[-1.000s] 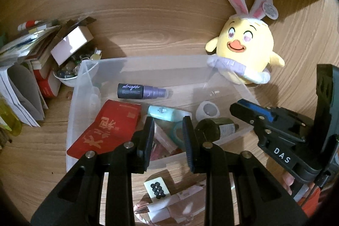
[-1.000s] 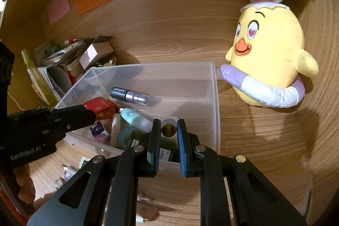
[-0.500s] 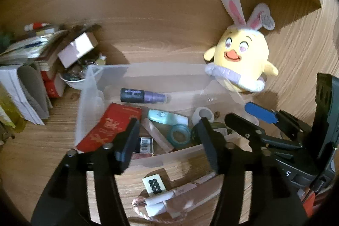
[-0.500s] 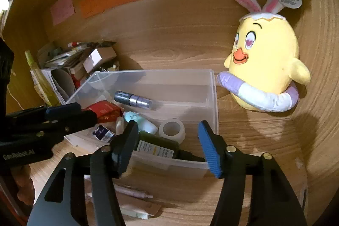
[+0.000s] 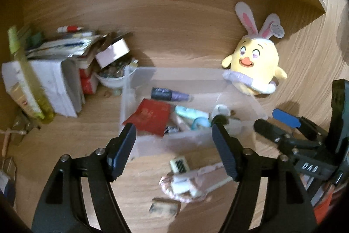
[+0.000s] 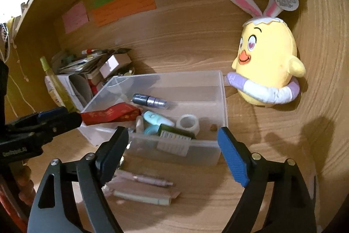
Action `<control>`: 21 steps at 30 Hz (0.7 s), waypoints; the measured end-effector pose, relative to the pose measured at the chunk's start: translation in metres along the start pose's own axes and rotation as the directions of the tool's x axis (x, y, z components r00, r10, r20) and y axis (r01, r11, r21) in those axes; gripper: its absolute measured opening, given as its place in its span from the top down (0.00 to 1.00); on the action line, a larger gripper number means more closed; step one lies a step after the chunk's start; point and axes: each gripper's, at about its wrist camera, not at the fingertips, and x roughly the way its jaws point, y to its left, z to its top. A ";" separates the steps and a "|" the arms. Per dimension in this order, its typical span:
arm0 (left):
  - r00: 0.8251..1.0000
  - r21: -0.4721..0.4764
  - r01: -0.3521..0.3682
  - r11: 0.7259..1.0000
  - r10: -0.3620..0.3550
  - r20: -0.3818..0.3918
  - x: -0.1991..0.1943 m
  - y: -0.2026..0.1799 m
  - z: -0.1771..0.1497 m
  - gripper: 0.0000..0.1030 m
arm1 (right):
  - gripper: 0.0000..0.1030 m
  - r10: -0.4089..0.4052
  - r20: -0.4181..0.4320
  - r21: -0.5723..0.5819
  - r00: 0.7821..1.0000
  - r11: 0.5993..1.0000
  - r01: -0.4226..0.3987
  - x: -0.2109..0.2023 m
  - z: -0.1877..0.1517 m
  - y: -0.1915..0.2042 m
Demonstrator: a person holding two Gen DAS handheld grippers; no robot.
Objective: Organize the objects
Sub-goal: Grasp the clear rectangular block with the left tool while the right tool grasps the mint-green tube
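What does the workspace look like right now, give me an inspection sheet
Surface: wooden desk, wood panel behind.
Job's things: clear bin holds a dark spray bottle, red packet, teal tube and tape roll; pens and a small tile lie on the desk in front of the bin.
Clutter: paper stack, white bowl, yellow chick plush.
Grippers: left tool open, empty; right tool open, empty.
Cables: white cord at far left.
Surroundings: sticky notes on the panel.
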 end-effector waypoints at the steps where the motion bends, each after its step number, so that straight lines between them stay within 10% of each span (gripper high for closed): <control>1: 1.000 -0.003 -0.002 1.000 0.002 -0.003 -0.002 0.002 -0.003 0.30 | 0.21 0.008 -0.004 0.005 1.000 1.000 -0.008 -0.002 -0.002 0.000; 21: 0.988 -0.039 -0.009 0.999 0.003 -0.152 -0.001 0.035 -0.075 0.30 | 0.21 0.006 -0.110 0.030 0.994 1.000 -0.003 -0.005 -0.055 0.011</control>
